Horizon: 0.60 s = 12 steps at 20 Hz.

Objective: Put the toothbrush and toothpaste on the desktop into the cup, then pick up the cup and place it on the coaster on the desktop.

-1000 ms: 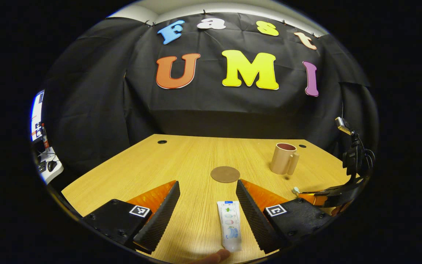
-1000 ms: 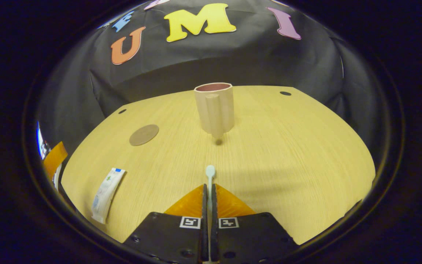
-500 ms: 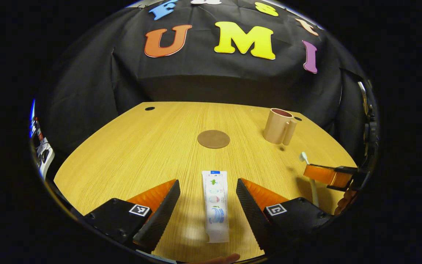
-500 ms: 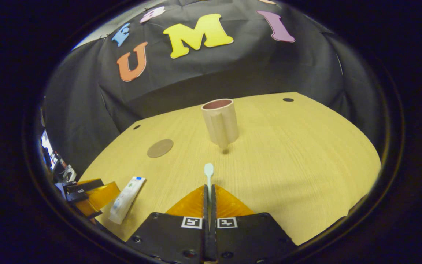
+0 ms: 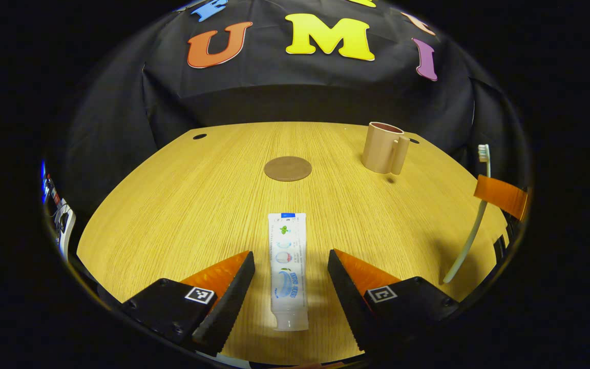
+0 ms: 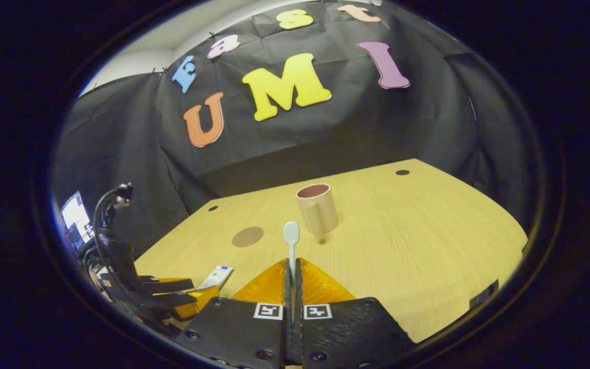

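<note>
Nearby, coaster [image 5: 288,168] apart from cup [image 5: 383,154], apparently unobstructed

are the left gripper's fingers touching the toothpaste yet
Apart. The left gripper view shows the left gripper open, with bare desktop between each finger and the toothpaste lying flat.

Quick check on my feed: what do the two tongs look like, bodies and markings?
Left tongs: black bodies, each carrying a small square black-and-white marker; ridged inner faces on wedge-shaped fingers. Right tongs: same black bodies with two square markers side by side. A black cable loops above the left tongs in the right gripper view.
</note>
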### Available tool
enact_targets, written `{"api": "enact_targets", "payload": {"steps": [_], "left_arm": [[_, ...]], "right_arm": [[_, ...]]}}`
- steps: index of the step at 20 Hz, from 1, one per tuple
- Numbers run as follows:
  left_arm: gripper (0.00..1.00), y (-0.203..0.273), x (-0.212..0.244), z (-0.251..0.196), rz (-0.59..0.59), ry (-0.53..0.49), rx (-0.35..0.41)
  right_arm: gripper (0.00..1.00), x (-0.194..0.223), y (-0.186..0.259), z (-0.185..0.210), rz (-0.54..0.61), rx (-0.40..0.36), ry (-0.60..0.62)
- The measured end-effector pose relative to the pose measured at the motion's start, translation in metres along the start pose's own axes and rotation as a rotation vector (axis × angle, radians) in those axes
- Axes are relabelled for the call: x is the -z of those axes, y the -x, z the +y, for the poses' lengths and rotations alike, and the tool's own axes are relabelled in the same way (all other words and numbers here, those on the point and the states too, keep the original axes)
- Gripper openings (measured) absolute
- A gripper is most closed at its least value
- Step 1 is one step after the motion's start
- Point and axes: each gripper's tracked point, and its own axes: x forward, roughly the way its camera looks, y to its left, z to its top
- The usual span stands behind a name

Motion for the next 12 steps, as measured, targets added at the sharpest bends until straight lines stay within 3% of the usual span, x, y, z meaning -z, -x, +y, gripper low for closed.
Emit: {"api": "enact_targets", "payload": {"steps": [5, 6, 7, 8, 12], "left_arm": [[0.83, -0.008, 0.012, 0.003, 0.058, 0.014, -0.026], [0.74, -0.008, 0.01, 0.002, 0.052, 0.014, -0.026], [0.73, -0.009, 0.01, 0.003, 0.055, 0.005, -0.033], [0.65, -0.01, 0.011, 0.001, 0.057, 0.004, -0.03], [0.49, -0.008, 0.011, 0.003, 0.06, -0.006, -0.03]], "right_arm": [[0.0, -0.022, 0.024, 0.006, -0.062, -0.005, 0.021], [0.0, -0.024, 0.028, 0.006, -0.071, -0.006, 0.02], [0.0, -0.027, 0.031, 0.005, -0.078, -0.003, 0.019], [0.0, -0.031, 0.033, 0.005, -0.087, -0.003, 0.017], [0.0, -0.041, 0.035, 0.004, -0.104, 0.004, 0.025]]}}
